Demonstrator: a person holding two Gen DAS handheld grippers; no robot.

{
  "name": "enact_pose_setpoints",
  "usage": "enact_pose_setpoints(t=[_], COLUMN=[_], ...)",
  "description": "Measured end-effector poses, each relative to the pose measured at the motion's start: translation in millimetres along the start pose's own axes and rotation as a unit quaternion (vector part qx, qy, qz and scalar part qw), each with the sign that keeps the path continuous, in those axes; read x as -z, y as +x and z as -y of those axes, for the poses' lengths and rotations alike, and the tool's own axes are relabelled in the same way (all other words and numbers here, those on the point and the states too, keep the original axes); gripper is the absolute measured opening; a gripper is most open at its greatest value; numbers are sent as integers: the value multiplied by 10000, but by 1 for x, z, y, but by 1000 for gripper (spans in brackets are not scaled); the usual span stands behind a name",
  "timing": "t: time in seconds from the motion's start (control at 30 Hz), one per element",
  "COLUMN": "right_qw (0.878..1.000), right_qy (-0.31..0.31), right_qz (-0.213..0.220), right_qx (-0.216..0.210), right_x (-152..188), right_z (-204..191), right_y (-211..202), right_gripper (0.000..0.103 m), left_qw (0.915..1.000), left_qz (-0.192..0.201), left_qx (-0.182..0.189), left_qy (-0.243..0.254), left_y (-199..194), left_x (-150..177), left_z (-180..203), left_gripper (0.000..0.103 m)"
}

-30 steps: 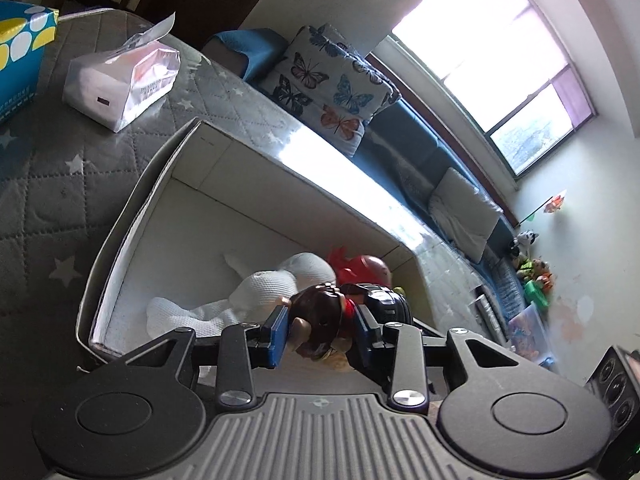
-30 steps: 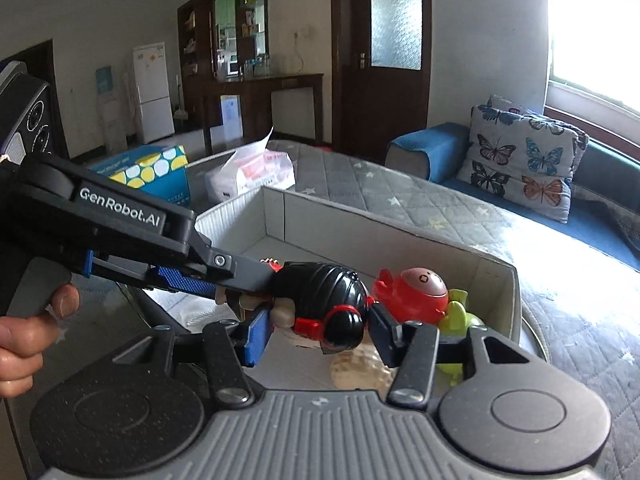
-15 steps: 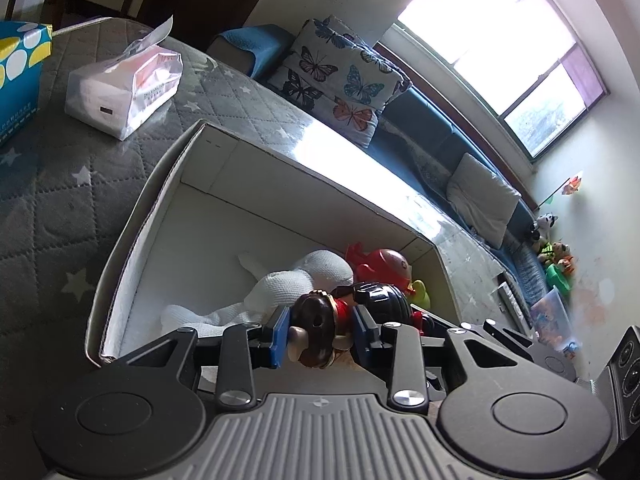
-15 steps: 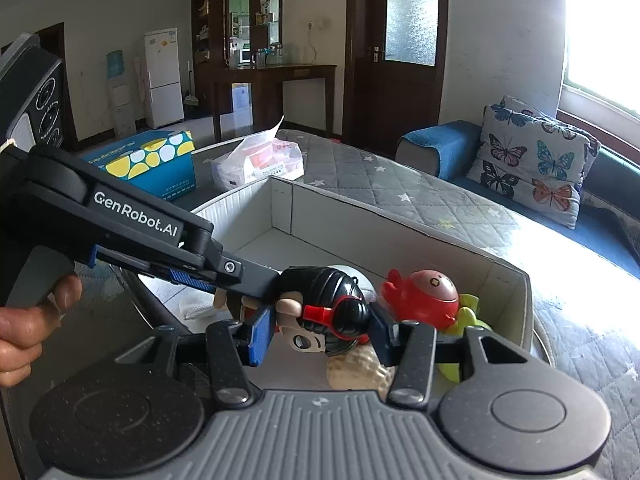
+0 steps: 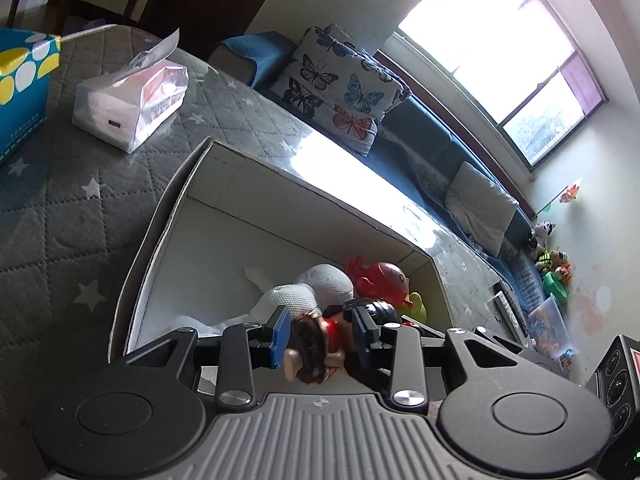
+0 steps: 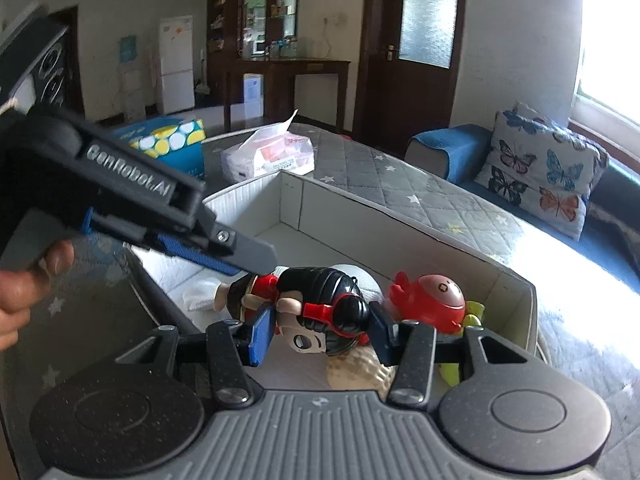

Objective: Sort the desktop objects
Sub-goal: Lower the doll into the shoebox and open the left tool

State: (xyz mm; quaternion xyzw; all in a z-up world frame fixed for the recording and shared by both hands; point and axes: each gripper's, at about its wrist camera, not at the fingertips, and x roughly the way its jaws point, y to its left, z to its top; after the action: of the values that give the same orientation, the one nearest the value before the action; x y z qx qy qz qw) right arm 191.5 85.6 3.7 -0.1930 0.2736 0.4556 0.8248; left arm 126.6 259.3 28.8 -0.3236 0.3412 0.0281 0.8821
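Observation:
A white open box (image 5: 224, 184) (image 6: 400, 220) stands on the grey quilted table. It holds a white mesh item (image 5: 316, 284), a red round toy (image 5: 384, 280) (image 6: 432, 300) and a yellow-green toy (image 5: 416, 306). My left gripper (image 5: 320, 338) is shut on the brown-haired end of a toy figure (image 5: 310, 346) above the box's near edge. My right gripper (image 6: 320, 334) is shut on the same figure's black-haired head with red headphones (image 6: 332, 316). The left gripper's finger (image 6: 224, 252) reaches in from the left in the right wrist view.
A white tissue pack (image 5: 132, 104) (image 6: 272, 156) and a blue-yellow tissue box (image 5: 20, 84) (image 6: 168, 144) lie beyond the box. A butterfly cushion (image 5: 340, 92) (image 6: 548, 172) lies on the blue sofa behind the table. Soft toys (image 5: 552, 268) sit at the far right.
Both grippers stay shut on the figure. The figure has turned and lowered slightly over the box's near end, and the left gripper has drawn back a little.

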Motion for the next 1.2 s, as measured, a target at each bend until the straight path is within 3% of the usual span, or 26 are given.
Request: enact_pose_setpoints(t=[0.23, 1.03, 1.2], right_qw=[9993, 9985, 9986], right_qy=[-265, 286, 355], right_qz=[-240, -320, -208], right_qx=[-135, -344, -318], right_x=[-2, 3, 5], right_z=[-9, 10, 9], right_y=[11, 6, -4], right_gripper=[49, 51, 62], left_qw=[9997, 9995, 9991], left_qz=[-191, -167, -100], left_qx=[-86, -259, -390], left_qy=[82, 23, 142], left_y=[13, 11, 3], left_x=[1, 1, 4], left_z=[1, -5, 1], left_gripper=[36, 36, 36])
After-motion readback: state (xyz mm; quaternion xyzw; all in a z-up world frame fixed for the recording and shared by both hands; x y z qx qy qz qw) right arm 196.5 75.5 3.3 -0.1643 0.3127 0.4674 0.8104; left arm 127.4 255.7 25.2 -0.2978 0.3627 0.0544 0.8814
